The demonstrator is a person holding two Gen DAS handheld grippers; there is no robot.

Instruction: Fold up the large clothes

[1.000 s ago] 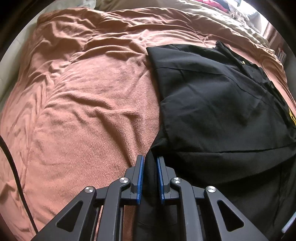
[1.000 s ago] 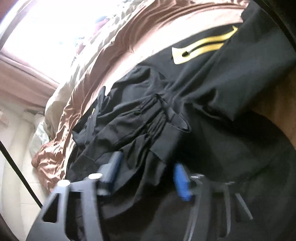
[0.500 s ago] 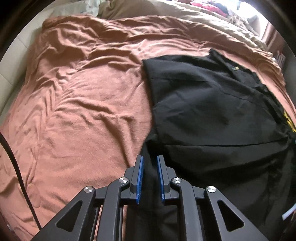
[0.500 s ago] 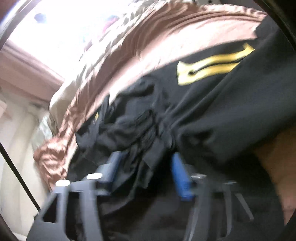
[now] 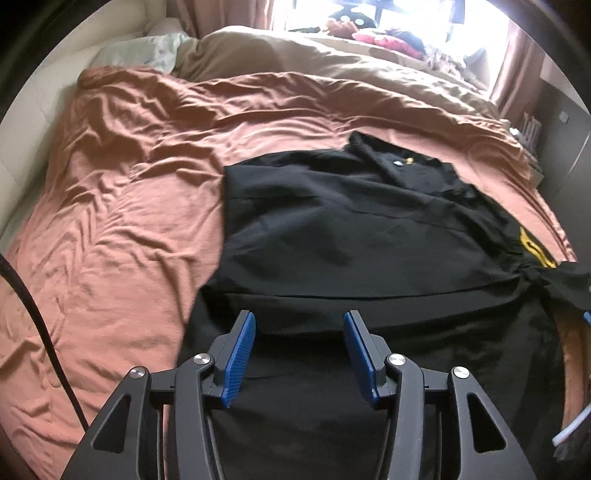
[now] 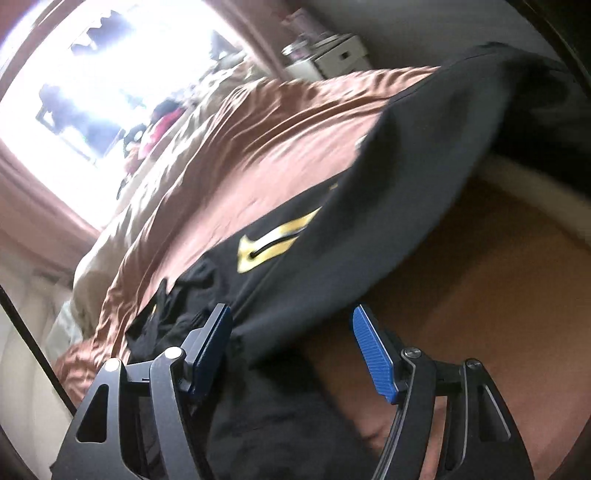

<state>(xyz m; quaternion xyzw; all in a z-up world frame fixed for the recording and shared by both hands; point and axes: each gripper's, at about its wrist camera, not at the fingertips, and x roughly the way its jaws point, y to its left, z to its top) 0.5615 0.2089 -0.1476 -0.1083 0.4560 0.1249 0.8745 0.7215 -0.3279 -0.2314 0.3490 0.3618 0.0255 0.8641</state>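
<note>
A black garment is spread on the brown sheet of a bed, on the right half as seen from the left wrist, with its near part hanging over the near edge of the mattress. A fold already appears to have been made: the left side is turned in, so a straight folded edge runs along the left, and a crosswise crease or layer edge is seen just beyond the left gripper. The right side looks unfinished; a bunched sleeve or corner trails off to the right near a yellow logo. It is judged that the task is partly done, with the right side, at least one crosswise fold and some smoothing still to be made.

The long axis of the garment runs from near to far, tilted slightly to the right at the far end. The collar end, marked by a small label, points to the far side, toward the window; the hem end points near.

The left gripper is wide open above the near part of the cloth, and nothing is held in it. The right gripper is likewise spread wide; cloth lies between and behind its fingers, but it is not pinched. The right view is blurred, so finer contact cannot be told.
</note>
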